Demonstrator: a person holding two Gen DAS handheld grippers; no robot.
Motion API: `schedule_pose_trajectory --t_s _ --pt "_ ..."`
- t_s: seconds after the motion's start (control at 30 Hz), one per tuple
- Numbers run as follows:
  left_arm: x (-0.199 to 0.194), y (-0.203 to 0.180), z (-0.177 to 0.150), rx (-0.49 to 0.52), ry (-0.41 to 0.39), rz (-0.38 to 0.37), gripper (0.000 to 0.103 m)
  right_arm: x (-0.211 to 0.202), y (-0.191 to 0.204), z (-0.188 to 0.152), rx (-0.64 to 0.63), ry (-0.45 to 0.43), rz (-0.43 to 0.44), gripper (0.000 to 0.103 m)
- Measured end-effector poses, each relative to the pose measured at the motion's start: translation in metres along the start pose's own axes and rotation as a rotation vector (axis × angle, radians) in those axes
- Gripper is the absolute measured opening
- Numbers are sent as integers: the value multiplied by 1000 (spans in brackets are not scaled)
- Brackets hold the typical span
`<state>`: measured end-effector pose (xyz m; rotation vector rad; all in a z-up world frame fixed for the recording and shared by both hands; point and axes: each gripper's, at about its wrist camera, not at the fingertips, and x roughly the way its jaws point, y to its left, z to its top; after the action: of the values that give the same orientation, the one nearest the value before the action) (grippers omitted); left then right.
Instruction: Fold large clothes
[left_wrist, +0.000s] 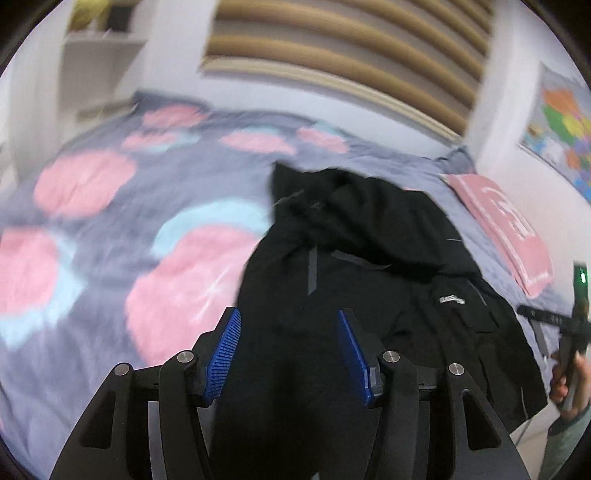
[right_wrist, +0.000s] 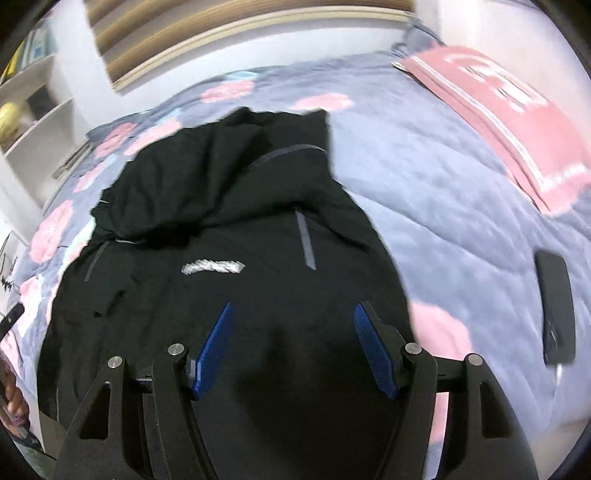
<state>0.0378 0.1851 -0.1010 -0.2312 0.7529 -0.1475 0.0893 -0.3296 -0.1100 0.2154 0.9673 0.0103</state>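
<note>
Behind everything runs a white wall with a slatted headboard, and below it the bed (right_wrist: 424, 192), its grey quilt dotted with pink flowers. I count one jacket (right_wrist: 221, 236), black, lying rumpled on the quilt straight ahead of both claws, its hood end bunched at the far side. My left claw (left_wrist: 290, 354) is spread wide with nothing between the pads; my right claw (right_wrist: 293, 349) is spread too and holds nothing, with dark cloth showing under each. Beyond the right claw, off to its right, sit one pink pillow (right_wrist: 509, 125) and one dark phone (right_wrist: 556, 306). My worry is pinching several layers at once in that bunched heap, which would drag the whole jacket instead of one edge. Sliding cloth could also nudge the phone, and the blur makes edges hard to judge.
</note>
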Motion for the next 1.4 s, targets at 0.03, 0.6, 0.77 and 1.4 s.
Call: schedule_pose_trajectory --t_s 0.03,0.6,0.77,1.4 --pt "3 12 -6 -44 30 3 56 0 -6 -4 10 6 -10 71" --pt "52 40 -55 -201 298 -85 55 7 -76 -56 115 105 -90 71" --pt "50 21 -52 -172 295 -140 55 9 -85 -61 148 119 -28 71" --pt "33 -13 -66 -170 263 -358 55 8 -54 -93 84 242 218 53"
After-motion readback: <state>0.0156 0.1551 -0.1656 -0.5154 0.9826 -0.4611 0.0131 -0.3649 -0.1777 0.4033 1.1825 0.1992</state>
